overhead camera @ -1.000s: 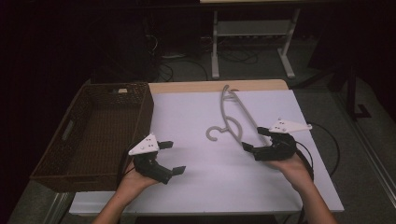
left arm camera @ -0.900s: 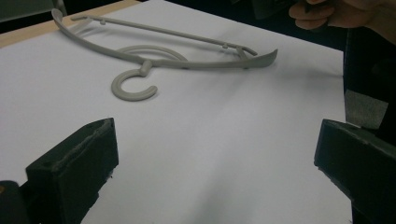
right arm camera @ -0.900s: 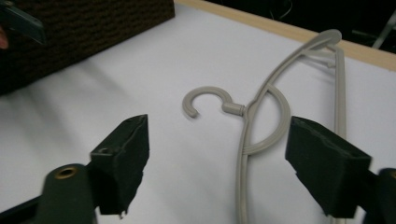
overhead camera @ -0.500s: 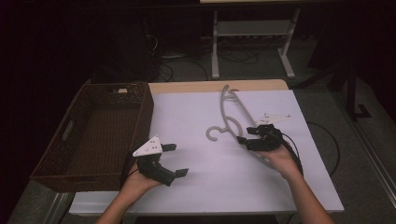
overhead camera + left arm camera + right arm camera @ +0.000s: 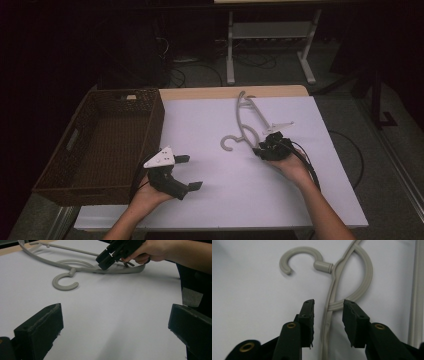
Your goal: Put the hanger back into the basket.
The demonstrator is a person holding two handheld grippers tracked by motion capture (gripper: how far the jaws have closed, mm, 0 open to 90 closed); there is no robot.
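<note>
Looking down on a white table (image 5: 240,195), a brown wicker basket (image 5: 102,145) sits at the far left, at about nine o'clock from the table's centre. Just beside its right wall, at about seven o'clock, the left gripper (image 5: 189,172) rests low over the bare table top in a person's left hand (image 5: 145,197), a grey three-cornered plate on top. Its two black jaws stand wide apart with nothing between them, and in the left gripper view they frame only bare white surface.

A grey plastic hanger (image 5: 245,122) lies flat on the table at about one o'clock from the centre, its hook (image 5: 229,143) curling toward the near side and its arms running away toward the far edge.

The right gripper (image 5: 261,149), held in the right hand (image 5: 292,165) at about three o'clock, points down at the hanger's near arm, just right of the hook. In the right gripper view its jaws straddle that thin arm (image 5: 327,322), one on each side. They have just been closing, yet a narrow gap shows on either side, so the pads are not pressing on the hanger.
</note>
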